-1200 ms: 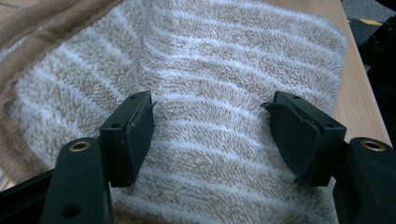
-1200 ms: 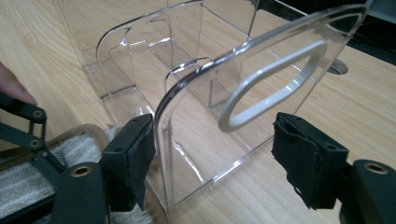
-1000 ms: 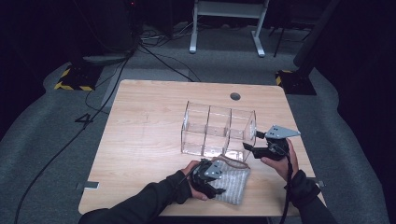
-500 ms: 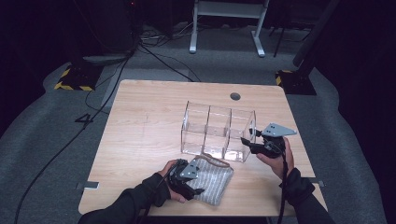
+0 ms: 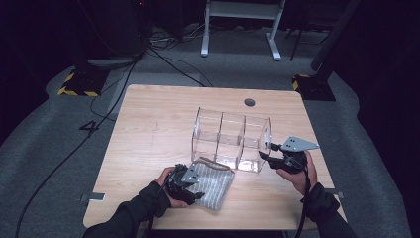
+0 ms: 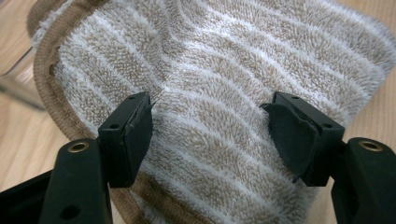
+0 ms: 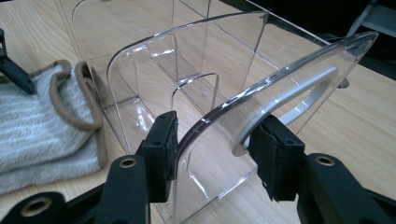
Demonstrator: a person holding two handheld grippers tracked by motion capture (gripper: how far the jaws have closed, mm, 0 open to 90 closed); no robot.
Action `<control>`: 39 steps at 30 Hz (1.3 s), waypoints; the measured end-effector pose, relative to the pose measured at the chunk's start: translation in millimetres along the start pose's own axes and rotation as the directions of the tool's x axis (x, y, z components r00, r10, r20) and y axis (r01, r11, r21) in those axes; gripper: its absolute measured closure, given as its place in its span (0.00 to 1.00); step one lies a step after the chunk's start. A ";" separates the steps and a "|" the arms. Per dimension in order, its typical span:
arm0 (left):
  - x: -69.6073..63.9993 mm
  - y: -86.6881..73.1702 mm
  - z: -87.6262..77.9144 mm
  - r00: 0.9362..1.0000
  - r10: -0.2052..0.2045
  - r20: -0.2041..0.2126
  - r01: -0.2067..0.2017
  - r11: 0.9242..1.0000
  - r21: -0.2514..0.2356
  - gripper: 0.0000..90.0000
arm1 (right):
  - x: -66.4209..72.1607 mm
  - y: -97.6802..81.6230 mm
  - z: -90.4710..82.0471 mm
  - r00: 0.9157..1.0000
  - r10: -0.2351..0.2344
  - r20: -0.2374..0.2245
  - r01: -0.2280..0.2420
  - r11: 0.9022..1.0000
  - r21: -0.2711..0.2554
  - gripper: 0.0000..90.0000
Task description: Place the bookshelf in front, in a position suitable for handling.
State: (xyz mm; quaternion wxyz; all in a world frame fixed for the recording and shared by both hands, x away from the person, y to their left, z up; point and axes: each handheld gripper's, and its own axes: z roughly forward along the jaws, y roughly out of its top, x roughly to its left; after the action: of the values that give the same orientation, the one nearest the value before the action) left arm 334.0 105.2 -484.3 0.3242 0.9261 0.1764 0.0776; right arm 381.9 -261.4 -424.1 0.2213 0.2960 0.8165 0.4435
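Note:
A folded beige towel with pale stripes [image 5: 215, 181] [image 6: 224, 60] lies on the wooden table [image 5: 153, 129] near the front edge. My left gripper [image 5: 195, 188] [image 6: 215, 135] points down onto the towel's left part. Its jaws have just been closing and stand apart, with towel pile bulging between the pads. A clear three-compartment organizer [image 5: 230, 136] [image 7: 196, 70] stands behind the towel. My right gripper [image 5: 266, 151] [image 7: 217, 154] straddles the organizer's right end wall, one pad on each side. Its jaws have just been closing and a gap still shows.
The towel [image 7: 42, 135] lies against the organizer's front wall. A round cable hole [image 5: 249, 102] sits near the table's far edge. Bare wood stretches across the left half of the table. Cables and a white stand are on the floor beyond.
My left hand and gripper have slid left along the table front, and the towel has shifted left with them. The right gripper has stayed at the organizer's end wall, jaws narrower.

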 end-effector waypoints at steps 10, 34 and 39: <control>-5.2 12.1 9.0 1.000 0.001 -0.031 -0.003 0.999 -0.053 0.21 | 1.0 -0.6 -1.3 1.000 -0.001 0.002 0.001 1.000 0.002 0.60; 40.0 -28.0 -53.8 0.984 -0.152 -0.088 0.138 0.980 -0.142 0.81 | 1.9 -3.4 -2.7 1.000 -0.007 0.011 0.007 1.000 0.001 0.65; 51.3 -31.4 -79.1 0.962 -0.206 -0.180 0.160 0.958 -0.239 0.81 | 2.0 -2.7 -2.1 1.000 -0.010 0.014 0.010 1.000 0.006 0.65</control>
State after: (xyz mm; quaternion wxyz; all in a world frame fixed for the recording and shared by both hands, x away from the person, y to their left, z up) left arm 352.3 192.8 -441.0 0.4120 0.8507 0.2842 0.1605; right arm 378.4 -262.4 -425.6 0.2282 0.2957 0.8178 0.4378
